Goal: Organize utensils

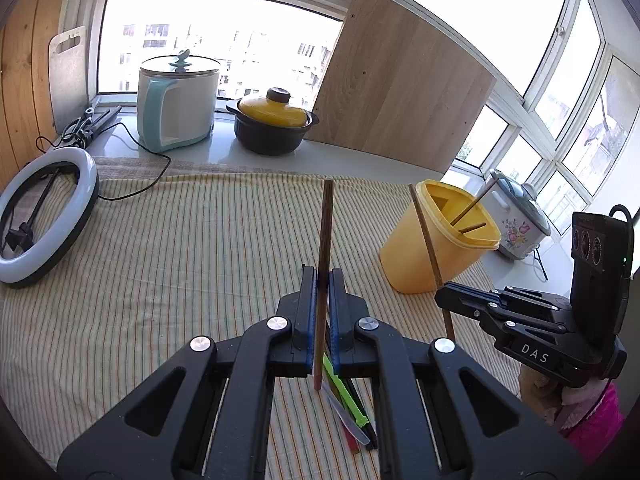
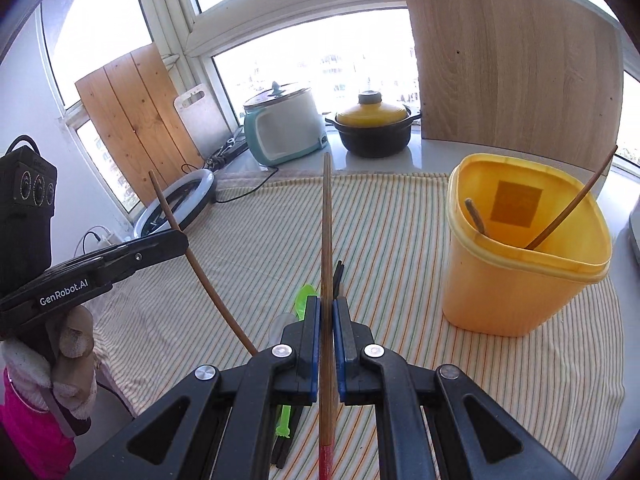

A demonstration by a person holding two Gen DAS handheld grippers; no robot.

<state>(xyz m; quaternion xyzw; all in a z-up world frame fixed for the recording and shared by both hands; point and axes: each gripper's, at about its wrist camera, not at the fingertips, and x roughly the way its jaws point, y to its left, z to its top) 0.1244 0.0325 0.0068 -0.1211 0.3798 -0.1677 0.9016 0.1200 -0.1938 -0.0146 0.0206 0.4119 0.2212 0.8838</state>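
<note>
Scene: a table under a striped cloth point(image 1: 180, 272), set against bright windows; pots and a wooden board stand on the sill behind.

Left gripper point(image 1: 323, 276): jaws pinched narrow on a brown wooden chopstick point(image 1: 325, 264), which stands nearly upright, its top end well above the fingers and its lower end hanging just over the cloth.

Right gripper point(image 2: 327, 304): jaws clamped tight on a second wooden chopstick point(image 2: 327, 240) with a red lower end; it points forward and up, along the fingers.

Holder: a yellow plastic container point(image 2: 516, 280) stands on the cloth to the right, tilted in the fisheye view. Two thin sticks already lean inside it.

Remaining utensils: a green plastic piece point(image 2: 302, 296), dark sticks and what looks like a small knife lie in a loose pile on the cloth below the grippers.

Person: gloved hand point(image 2: 72, 352) and pink sleeve visible behind each tool.

Stage, as a judgement: both chopsticks are lifted and not yet in the container.

Risk, collision: both grippers heading for one opening could knock together or cross sticks.

Risk, tipping: a long stick striking the rim or the leaning sticks could push the light container over.

Risk, slipping: a thin round stick held at one point may pivot or slide.
</note>
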